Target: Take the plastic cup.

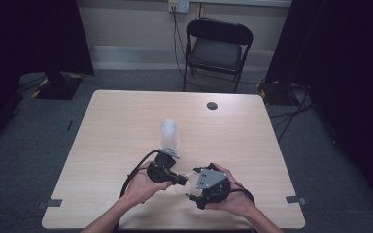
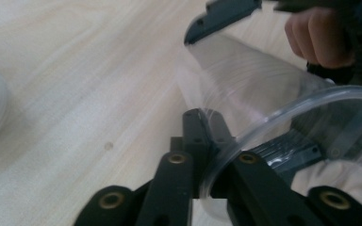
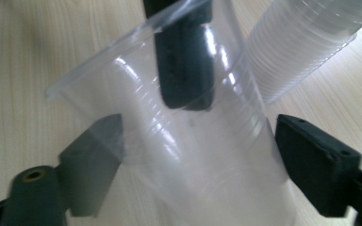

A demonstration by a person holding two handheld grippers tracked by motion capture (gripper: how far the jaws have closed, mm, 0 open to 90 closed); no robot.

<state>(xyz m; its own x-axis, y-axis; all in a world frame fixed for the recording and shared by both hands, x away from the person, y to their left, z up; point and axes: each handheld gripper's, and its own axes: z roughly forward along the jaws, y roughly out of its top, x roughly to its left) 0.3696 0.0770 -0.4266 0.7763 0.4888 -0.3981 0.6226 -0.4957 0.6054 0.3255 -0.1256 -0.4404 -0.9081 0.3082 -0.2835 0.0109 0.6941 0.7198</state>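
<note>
A clear plastic cup (image 2: 264, 99) hangs between both grippers near the worktop's (image 1: 126, 121) six o'clock edge. The left gripper (image 2: 210, 141) pinches its rim; the right gripper (image 3: 193, 150) spans its body widely, pads apparently off. A cup stack (image 1: 169, 136) stands at twelve o'clock.

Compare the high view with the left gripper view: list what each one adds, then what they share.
High view: a black folding chair and grey floor beyond the table. Left gripper view: a close look at the left tool, shut on the rim of the clear cup. Shared: that cup, the table and the person's right hand.
</note>
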